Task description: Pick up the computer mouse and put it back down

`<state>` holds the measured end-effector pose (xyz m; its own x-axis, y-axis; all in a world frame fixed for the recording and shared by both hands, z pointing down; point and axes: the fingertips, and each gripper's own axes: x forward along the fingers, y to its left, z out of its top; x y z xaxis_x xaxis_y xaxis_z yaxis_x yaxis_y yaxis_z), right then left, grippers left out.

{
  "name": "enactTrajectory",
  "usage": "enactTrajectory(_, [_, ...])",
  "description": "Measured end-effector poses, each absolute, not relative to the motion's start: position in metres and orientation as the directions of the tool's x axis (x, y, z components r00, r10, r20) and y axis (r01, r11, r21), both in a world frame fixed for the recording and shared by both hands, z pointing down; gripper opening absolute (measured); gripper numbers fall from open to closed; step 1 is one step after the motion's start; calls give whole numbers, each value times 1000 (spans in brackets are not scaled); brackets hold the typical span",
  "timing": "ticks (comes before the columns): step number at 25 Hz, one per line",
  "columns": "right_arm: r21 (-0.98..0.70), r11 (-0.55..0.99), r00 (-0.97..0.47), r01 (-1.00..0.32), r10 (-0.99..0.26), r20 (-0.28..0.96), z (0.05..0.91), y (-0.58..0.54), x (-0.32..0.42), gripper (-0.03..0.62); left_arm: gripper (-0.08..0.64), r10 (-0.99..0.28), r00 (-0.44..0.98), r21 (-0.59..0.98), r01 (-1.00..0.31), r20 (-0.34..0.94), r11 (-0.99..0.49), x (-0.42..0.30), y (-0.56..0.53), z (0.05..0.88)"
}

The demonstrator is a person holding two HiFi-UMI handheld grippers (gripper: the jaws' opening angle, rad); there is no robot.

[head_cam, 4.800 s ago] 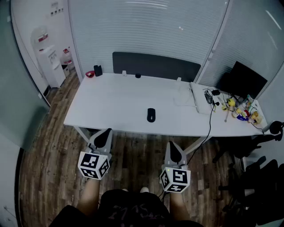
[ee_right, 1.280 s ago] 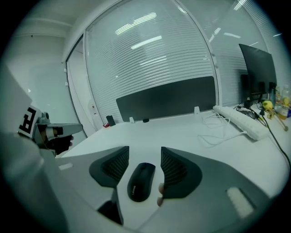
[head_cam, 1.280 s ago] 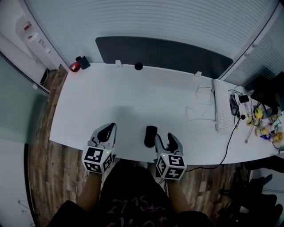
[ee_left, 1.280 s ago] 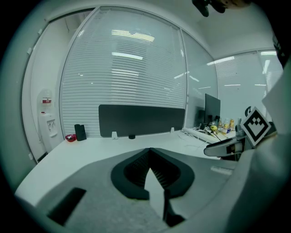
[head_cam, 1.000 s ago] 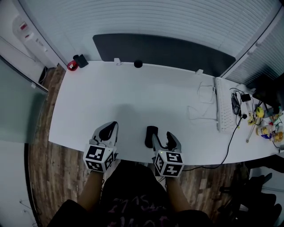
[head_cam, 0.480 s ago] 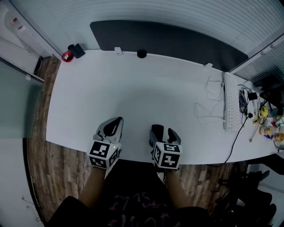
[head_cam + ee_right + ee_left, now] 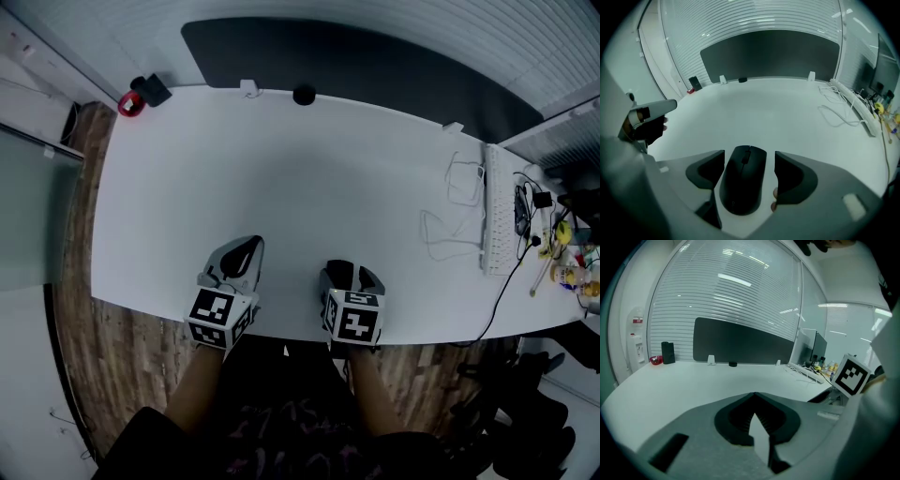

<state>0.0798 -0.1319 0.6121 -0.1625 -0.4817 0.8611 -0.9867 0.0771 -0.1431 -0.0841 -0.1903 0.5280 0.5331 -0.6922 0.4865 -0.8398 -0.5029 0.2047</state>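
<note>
1. Two dark pads of the right gripper [image 7: 749, 154] stand wide apart in the right gripper view, one on each side of the black, rounded plastic computer mouse [image 7: 743, 185]. The mouse lies flat on the white desk top [image 7: 778, 108], with its wheel end pointing away toward the dark panel [image 7: 773, 54] at the desk's far edge. A strip of white shows between the mouse and the right-hand pad. The left-hand pad is very near, but neither seems to press. These jaws have just been opening, so the gripper is released around the mouse and not yet grasping it.

2. One closed pair of jaws fills the left gripper view. The tips of the left gripper [image 7: 754, 394] meet with nothing between them, and only bare desk lies ahead. It looks to have no part in the grasp.

3. Both grippers sit over the near edge of the desk in the head view, well apart from each other. A second ago the mouse lay in plain sight just beyond the right gripper's tips. Now that gripper straddles it, and only a dark sliver of the mouse shows between the jaws. The approach looks finished and the lift not begun. The next move would be to close evenly on the mouse's smooth, sloping flanks, where a pad could slip.
</note>
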Motion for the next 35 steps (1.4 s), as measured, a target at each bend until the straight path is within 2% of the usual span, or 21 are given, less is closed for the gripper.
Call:
enactTrajectory(12, [-120,50,-130,-992,-419,899,628,-139,75,320,-2,-670,554,230,-826,494,-514,-83,-204,538])
enactTrajectory(21, [-102,46,-112,-994,-418,902,629,-140,75,301,-1,-654,566,242,-818,501,-522,-81,-210,543])
enactTrajectory(26, [-109,73,-131,-991,-478,868,620,-143,73,299,-2,-658,565,243,-819,499,-519,-82,-211,542])
enactTrajectory(35, [-166,109,-197,-980,-649,734,581,-152,70,298,-2,-660,570,232,-815,490,-531,-76,-203,536])
